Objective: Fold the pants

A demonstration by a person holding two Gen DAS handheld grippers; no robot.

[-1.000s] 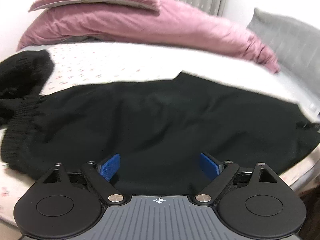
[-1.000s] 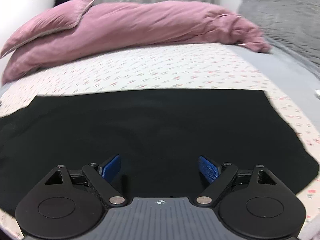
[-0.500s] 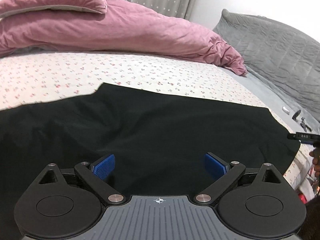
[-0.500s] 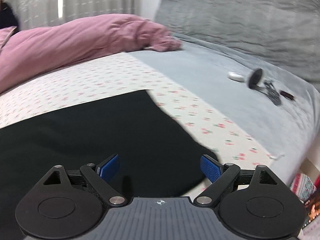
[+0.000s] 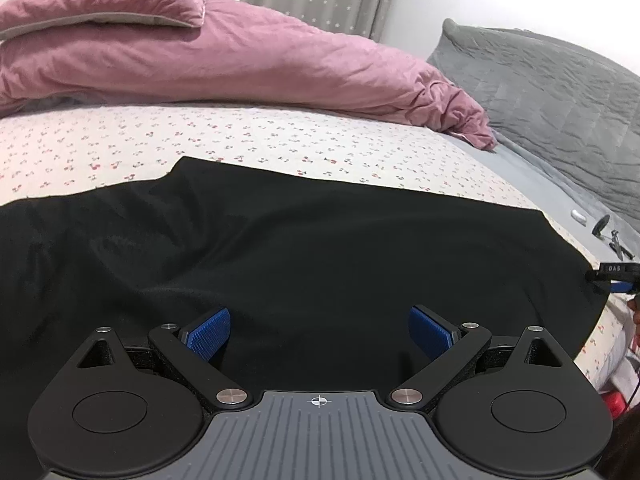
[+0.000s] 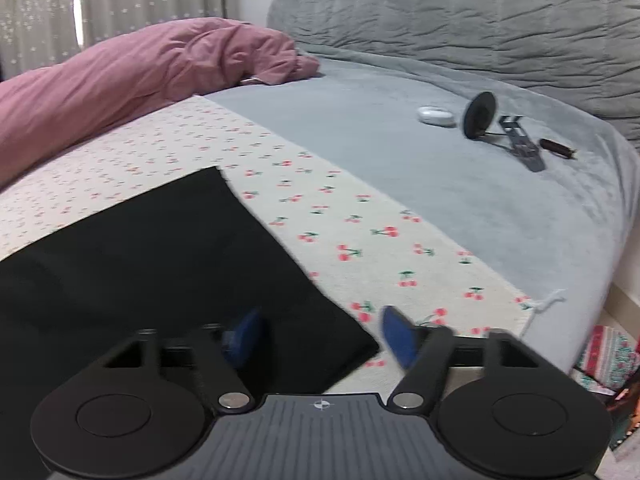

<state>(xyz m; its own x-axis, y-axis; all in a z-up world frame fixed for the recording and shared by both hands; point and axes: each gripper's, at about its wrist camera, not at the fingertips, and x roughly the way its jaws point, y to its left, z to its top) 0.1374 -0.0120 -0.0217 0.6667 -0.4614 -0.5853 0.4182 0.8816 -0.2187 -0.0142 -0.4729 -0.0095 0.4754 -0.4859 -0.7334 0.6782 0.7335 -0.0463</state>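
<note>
Black pants lie spread flat across a cherry-print bed sheet. My left gripper is open and empty, low over the near edge of the pants. In the right wrist view the pants end in a hem corner near the bed's front edge. My right gripper is open with that corner between its blue pads, which look blurred. The right gripper's tip also shows at the far right of the left wrist view.
A pink duvet and pink pillow lie at the back. A grey blanket covers the right side, with a white case, a black round stand and small items on it. The bed edge is to the right.
Both views have swung right along the pants toward the hem end. The right gripper's fingers have drawn closer together around the hem corner. The waistband has left the left view.
</note>
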